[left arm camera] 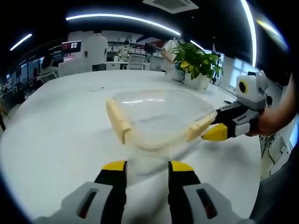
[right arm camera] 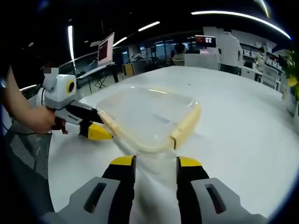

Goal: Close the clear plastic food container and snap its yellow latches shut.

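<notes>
On the white table (left arm camera: 56, 140), centre of the left gripper view, sits the clear food container (left arm camera: 156, 119), lid down on the base, pale yellow latches along its sides.

Left gripper view:
- Left gripper (left arm camera: 147, 169) has jaws spread, nothing between them, just short of the container's near edge at 6 o'clock.
- One latch (left arm camera: 117, 120) at 9 o'clock of the container, flared out from the wall; looks unsnapped.
- Second latch (left arm camera: 200, 127) at 3 o'clock. Right gripper (left arm camera: 216, 133) comes in from 3 o'clock with its yellow tip touching or just beside it. Can't tell if its jaws are apart or together here.
- Potted plant (left arm camera: 196, 63) well behind at 1 o'clock, clear of the work.

Right gripper view:
- Right gripper's own jaws (right arm camera: 154, 162) are spread, nothing pinched, container (right arm camera: 147, 116) straight ahead at 12 o'clock.
- Other gripper shows at 9 o'clock with a hand (right arm camera: 35, 119) behind it, tip at the container's side latch.

Judgement: lid seated, latches not yet snapped.

Risks:
- Container is light and the table is slick. A one-sided push on a latch likely slides or spins the box instead of clicking it. It needs a counter-hold from the opposite side.
- Clear lid makes seating hard to verify. Snapping over a skewed lid could pop a corner up.
- A tip could slip off the narrow latch and skid under it.
</notes>
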{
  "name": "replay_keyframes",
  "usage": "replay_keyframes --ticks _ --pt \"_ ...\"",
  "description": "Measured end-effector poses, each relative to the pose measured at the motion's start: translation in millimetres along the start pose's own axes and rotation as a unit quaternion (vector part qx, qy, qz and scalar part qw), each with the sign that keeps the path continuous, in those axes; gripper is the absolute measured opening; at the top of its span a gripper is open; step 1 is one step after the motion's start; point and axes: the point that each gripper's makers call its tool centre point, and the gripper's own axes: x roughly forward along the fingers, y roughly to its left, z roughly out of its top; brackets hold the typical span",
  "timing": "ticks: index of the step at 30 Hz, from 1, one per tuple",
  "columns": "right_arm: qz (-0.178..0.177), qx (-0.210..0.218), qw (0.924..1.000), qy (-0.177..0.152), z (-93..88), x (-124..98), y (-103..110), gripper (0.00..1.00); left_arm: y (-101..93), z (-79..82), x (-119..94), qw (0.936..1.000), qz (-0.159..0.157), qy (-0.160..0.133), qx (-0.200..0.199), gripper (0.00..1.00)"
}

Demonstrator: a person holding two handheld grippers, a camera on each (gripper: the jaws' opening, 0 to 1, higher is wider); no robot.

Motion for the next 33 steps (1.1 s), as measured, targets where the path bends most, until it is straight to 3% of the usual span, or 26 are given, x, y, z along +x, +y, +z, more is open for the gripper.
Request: replay_keyframes --ticks 20,33 --pt "-0.002 -0.012 0.9999 0.006 19.6 31.8 -15.7 0.29 36.4 17.8 21.9 0.9999 0.002 0.007 0.013 0.29" --pt "0.001 -0.017 0.9998 0.005 18.7 32.9 -16.2 0.27 41.0 18.7 22.7 0.9997 0.005 0.013 0.021 0.26"
